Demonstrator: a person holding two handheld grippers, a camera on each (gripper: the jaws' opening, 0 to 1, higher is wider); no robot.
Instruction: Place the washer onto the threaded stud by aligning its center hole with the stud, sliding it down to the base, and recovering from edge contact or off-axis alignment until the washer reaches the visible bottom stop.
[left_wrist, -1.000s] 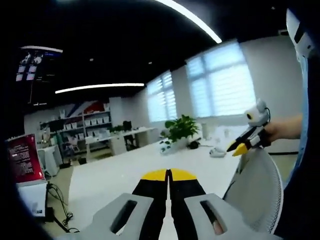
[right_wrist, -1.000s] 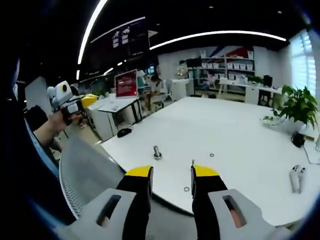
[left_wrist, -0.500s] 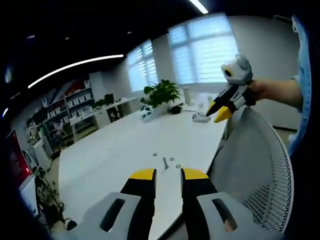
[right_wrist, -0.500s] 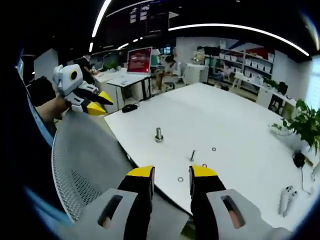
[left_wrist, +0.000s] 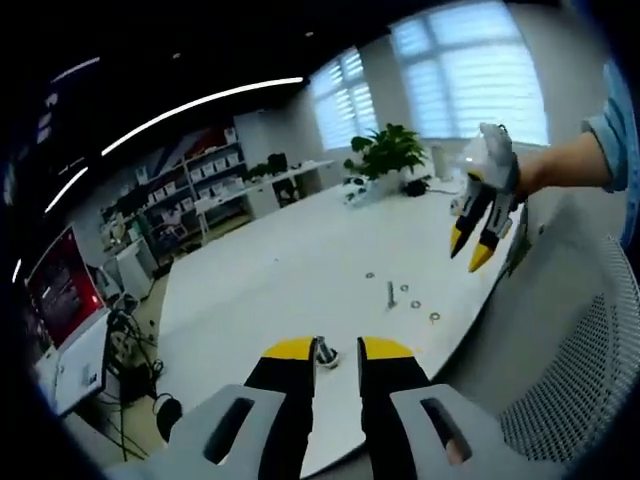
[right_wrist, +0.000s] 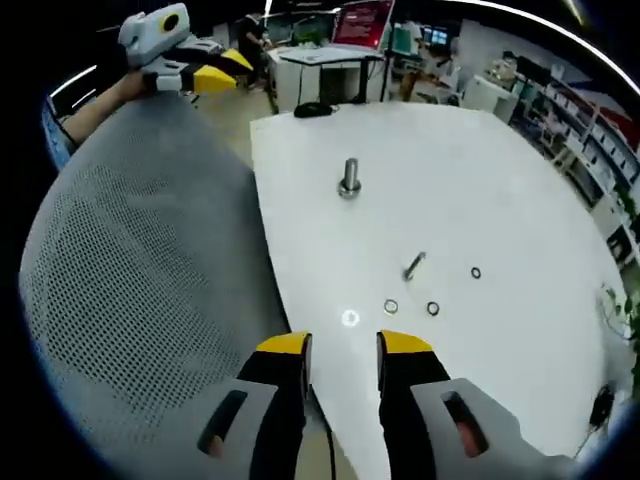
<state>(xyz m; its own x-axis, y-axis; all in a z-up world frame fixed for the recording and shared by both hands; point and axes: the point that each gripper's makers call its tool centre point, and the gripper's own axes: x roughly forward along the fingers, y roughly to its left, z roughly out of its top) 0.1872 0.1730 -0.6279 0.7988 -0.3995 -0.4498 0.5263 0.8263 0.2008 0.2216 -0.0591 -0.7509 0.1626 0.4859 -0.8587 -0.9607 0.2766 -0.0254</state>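
Fingers of both grippers stand parted with nothing between them: the right gripper (right_wrist: 341, 345) hangs over the near edge of the counter (right_wrist: 520, 180), and the left gripper (left_wrist: 337, 350) hovers above the opposite end, its tips framing the stud.

Nearest the right fingers lies a pale washer (right_wrist: 349, 318), flat on the white top and just beyond the tips. A little further on sit two dark rings (right_wrist: 391, 307) (right_wrist: 433, 309) side by side, with a loose bolt (right_wrist: 415, 265) lying on its side past them and a third ring (right_wrist: 475, 272) beyond that. Well apart from this cluster, further up the counter, the stud (right_wrist: 349, 177) stands upright on its wider base. A mesh chair back (right_wrist: 140, 260) curves along the counter's edge beside the right gripper.

From the left gripper view the stud (left_wrist: 321, 352) shows just between the yellow tips, partly hidden, so its thread is hard to judge.

No washer is picked up yet; the step in hand looks like the approach to one. To do it well, the right fingers should probably come down steeply on the nearest washer, catching it by its rim across the hole so the centre stays free. It lies thin and flat, so it may skid on the smooth top. Carry it level, then centre the hole over the stud before lowering it.
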